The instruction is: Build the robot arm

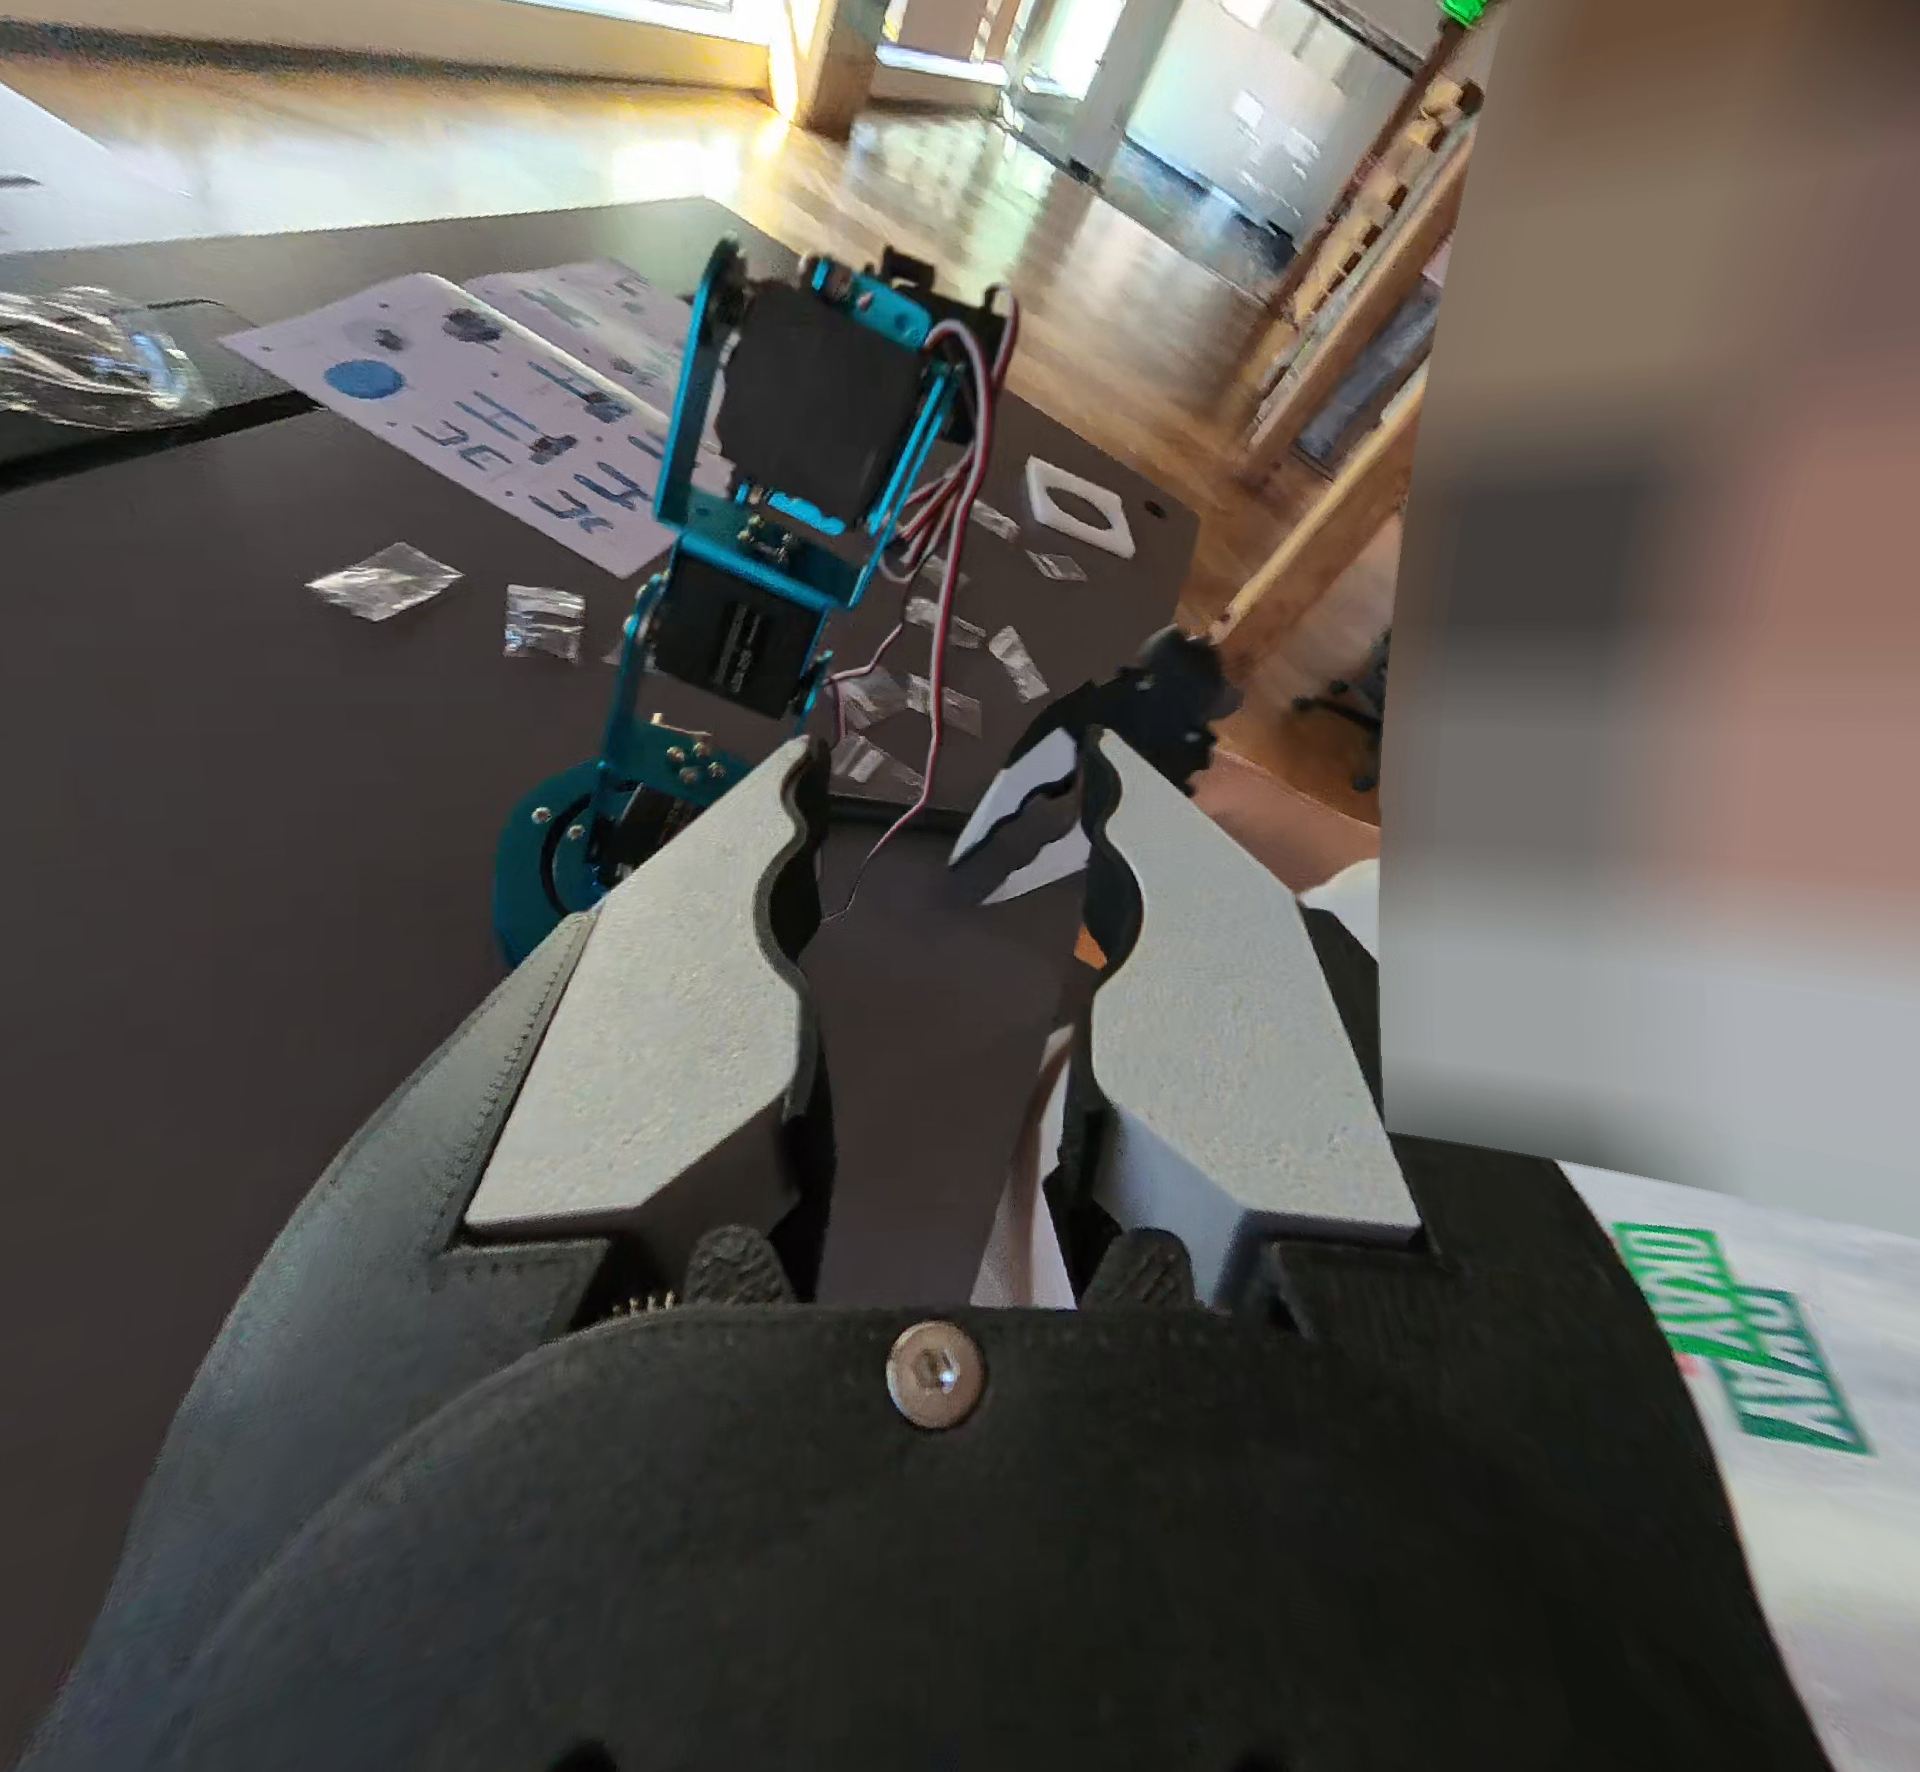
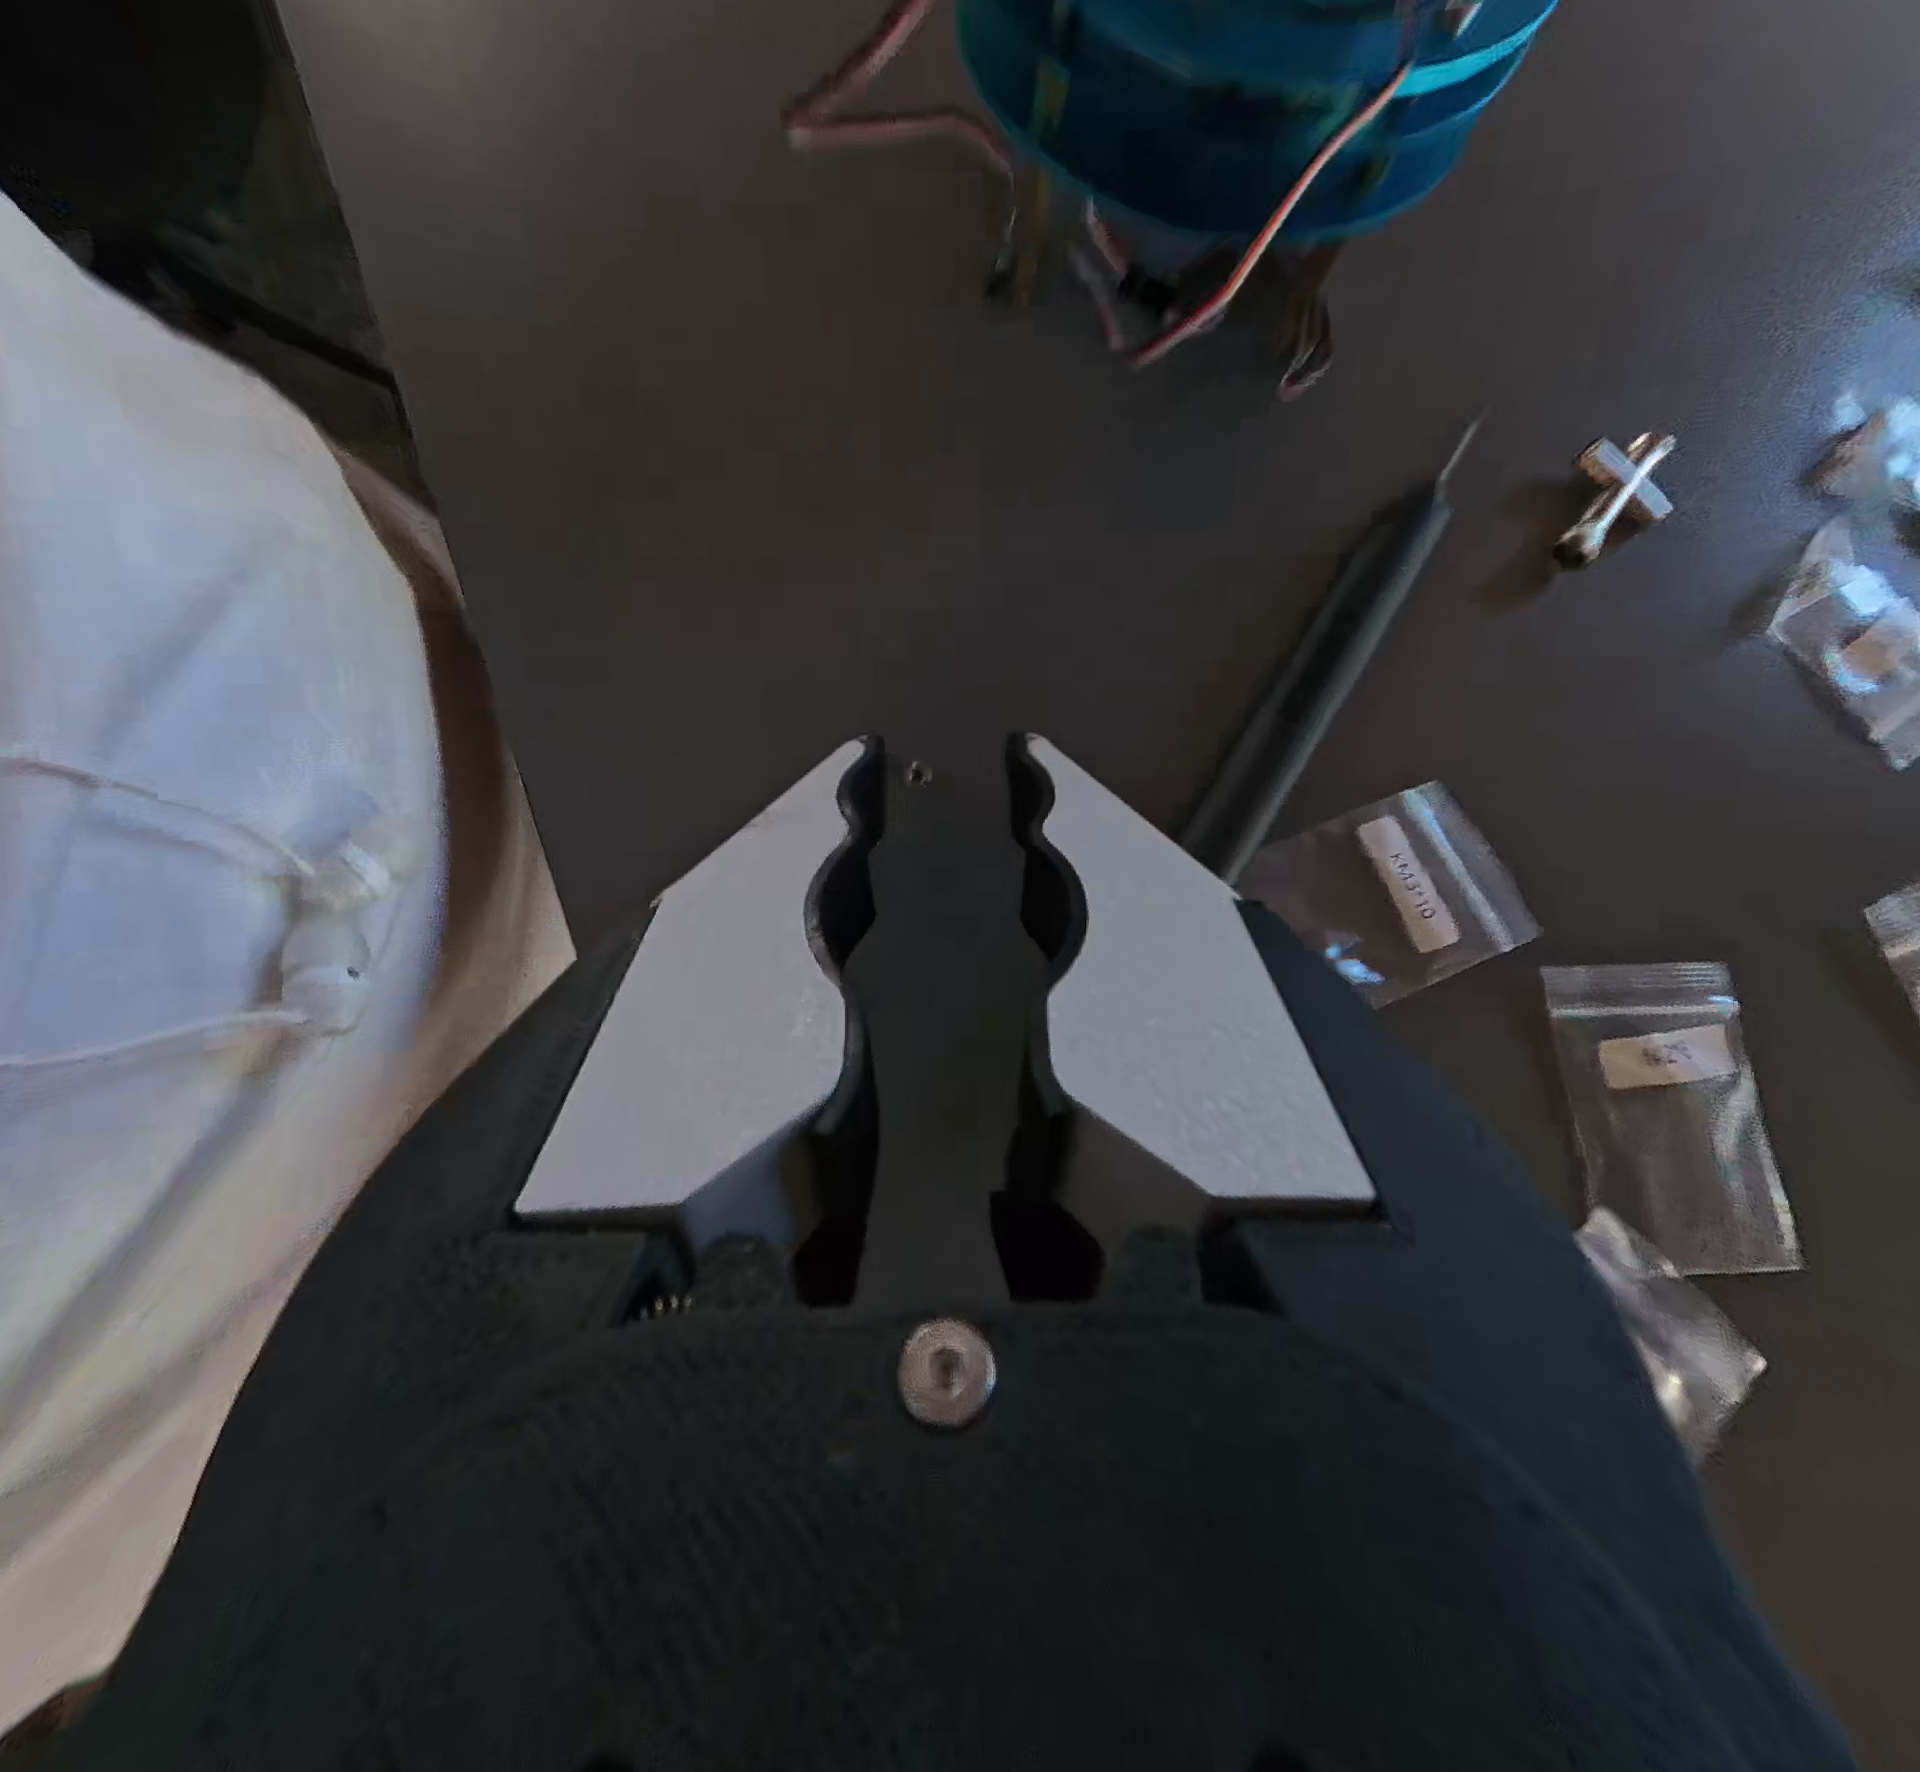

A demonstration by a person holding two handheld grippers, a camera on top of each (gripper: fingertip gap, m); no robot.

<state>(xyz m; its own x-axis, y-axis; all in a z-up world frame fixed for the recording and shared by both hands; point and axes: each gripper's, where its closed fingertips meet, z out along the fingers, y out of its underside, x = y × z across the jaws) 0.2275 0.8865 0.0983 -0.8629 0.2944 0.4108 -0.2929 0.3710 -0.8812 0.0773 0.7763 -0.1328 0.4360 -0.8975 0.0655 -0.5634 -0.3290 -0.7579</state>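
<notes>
Lying right of right tool point(image 2: 943, 756), labelled clear bags point(image 2: 1397, 881)

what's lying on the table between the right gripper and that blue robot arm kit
Mostly bare dark table. In the right wrist view, only a tiny screw lies by the right gripper fingertips; the blue kit stands farther ahead.

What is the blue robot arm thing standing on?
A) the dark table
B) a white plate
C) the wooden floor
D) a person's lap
A: in the left wrist view the blue robot arm stands upright on its round base on the dark table, with small clear bags and a printed sheet lying around it.
</notes>
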